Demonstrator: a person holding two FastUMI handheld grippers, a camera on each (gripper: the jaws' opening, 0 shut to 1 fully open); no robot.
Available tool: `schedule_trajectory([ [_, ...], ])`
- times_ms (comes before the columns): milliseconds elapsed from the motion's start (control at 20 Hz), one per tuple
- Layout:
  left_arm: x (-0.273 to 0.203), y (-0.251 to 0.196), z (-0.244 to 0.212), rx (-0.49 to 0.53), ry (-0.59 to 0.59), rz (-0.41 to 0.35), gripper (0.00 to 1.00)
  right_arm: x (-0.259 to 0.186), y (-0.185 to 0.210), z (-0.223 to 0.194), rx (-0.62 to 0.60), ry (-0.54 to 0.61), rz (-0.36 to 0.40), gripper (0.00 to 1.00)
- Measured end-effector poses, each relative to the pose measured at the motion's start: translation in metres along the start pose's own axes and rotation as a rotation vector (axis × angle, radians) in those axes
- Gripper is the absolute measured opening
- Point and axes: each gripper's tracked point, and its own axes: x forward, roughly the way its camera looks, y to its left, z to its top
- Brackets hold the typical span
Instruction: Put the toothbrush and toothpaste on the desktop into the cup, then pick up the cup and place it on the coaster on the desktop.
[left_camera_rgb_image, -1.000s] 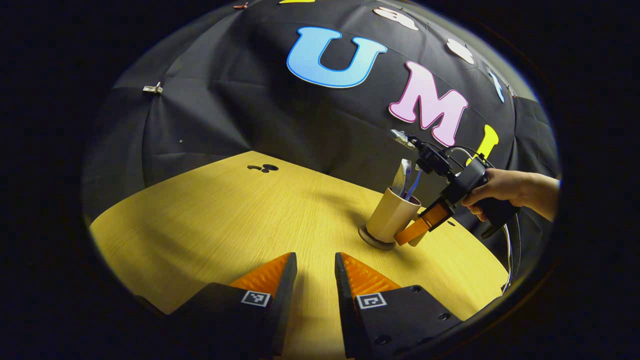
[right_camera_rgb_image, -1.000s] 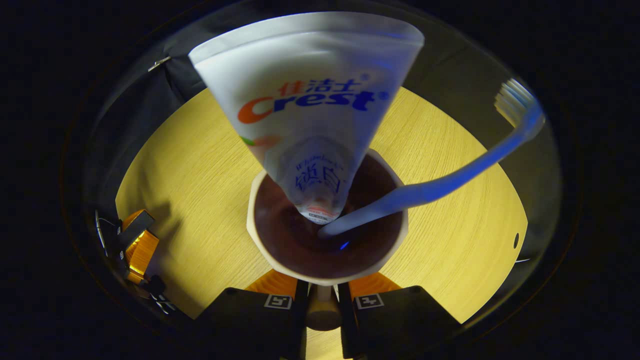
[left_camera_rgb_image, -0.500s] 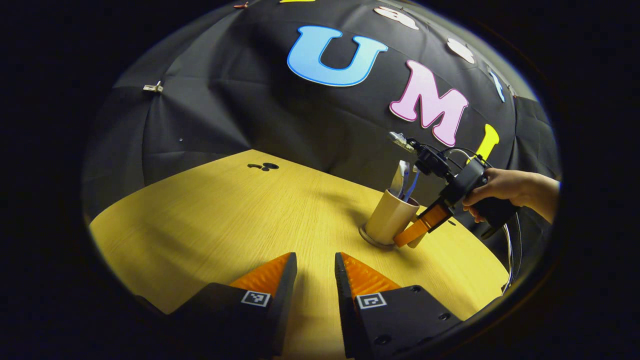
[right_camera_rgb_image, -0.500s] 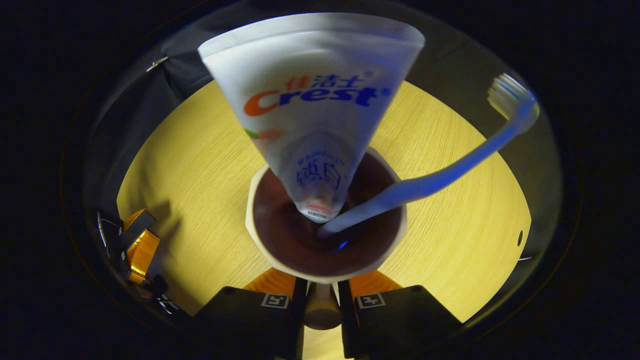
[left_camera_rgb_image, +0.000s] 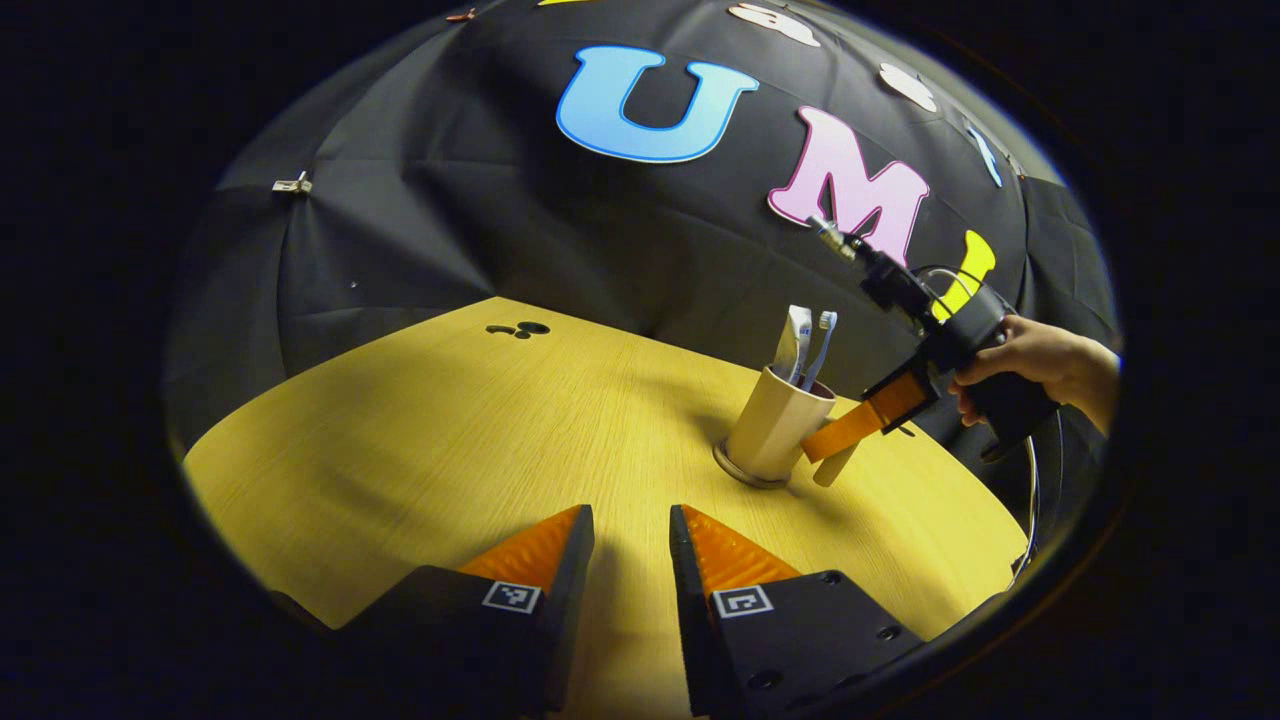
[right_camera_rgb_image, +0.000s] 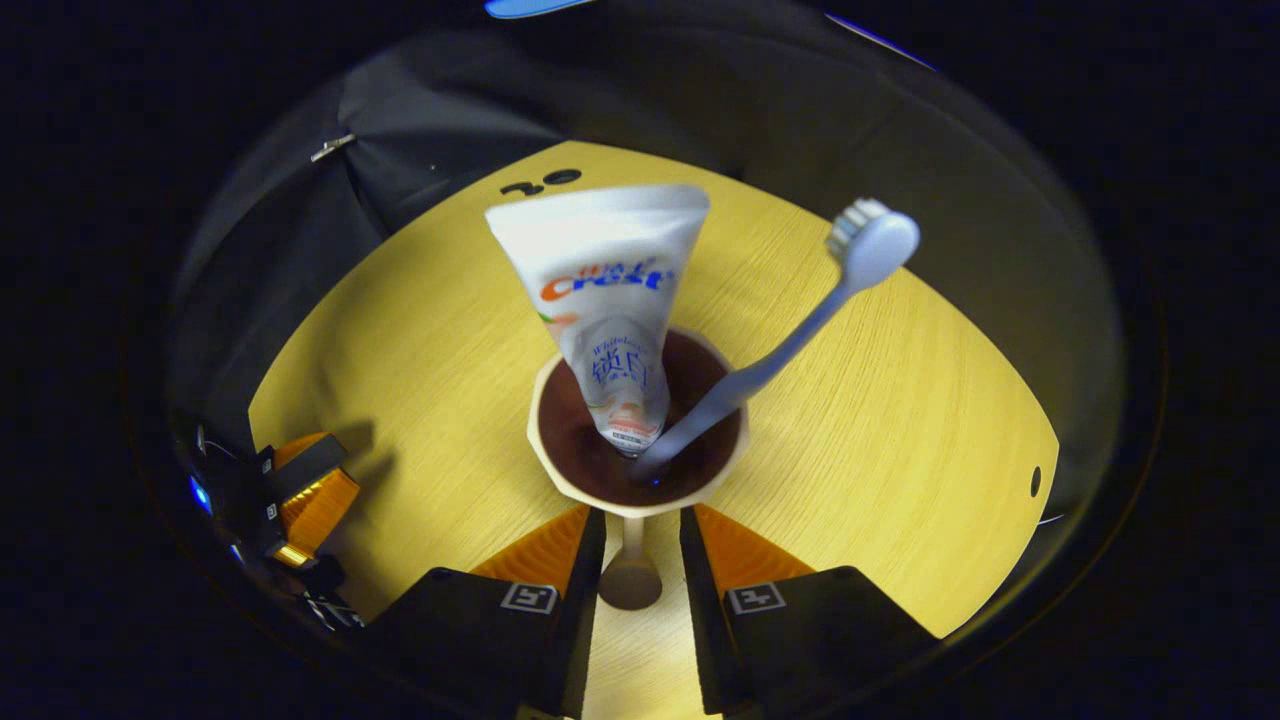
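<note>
The beige cup with a dark inside (right_camera_rgb_image: 640, 450) stands at mid-frame in the right gripper view, holding a white toothpaste tube (right_camera_rgb_image: 605, 300) printed "Crest" and a pale blue toothbrush (right_camera_rgb_image: 790, 340). The left gripper view shows it at right of centre on a round brown coaster (left_camera_rgb_image: 745, 472) on the yellow wood-grain desktop (left_camera_rgb_image: 450, 450) — black cloth behind. The right gripper (right_camera_rgb_image: 632, 540) flanks the cup's handle, fingers parted; whether they touch it I cannot tell. The left gripper (left_camera_rgb_image: 630, 535) hangs with fingers slightly apart, holding nothing.
</note>
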Motion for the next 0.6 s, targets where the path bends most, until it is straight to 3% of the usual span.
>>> schedule_trajectory([
  [300, -0.001, -0.016, 0.018, 0.052, 0.0, 0.002, 0.48, -0.052, -0.011, 0.027, 0.056, -0.201, -0.016, 0.51],
  [600, -0.016, -0.049, 0.061, 0.111, -0.013, -0.009, 0.48, -0.12, -0.021, 0.031, 0.091, -0.351, -0.024, 0.49],
])
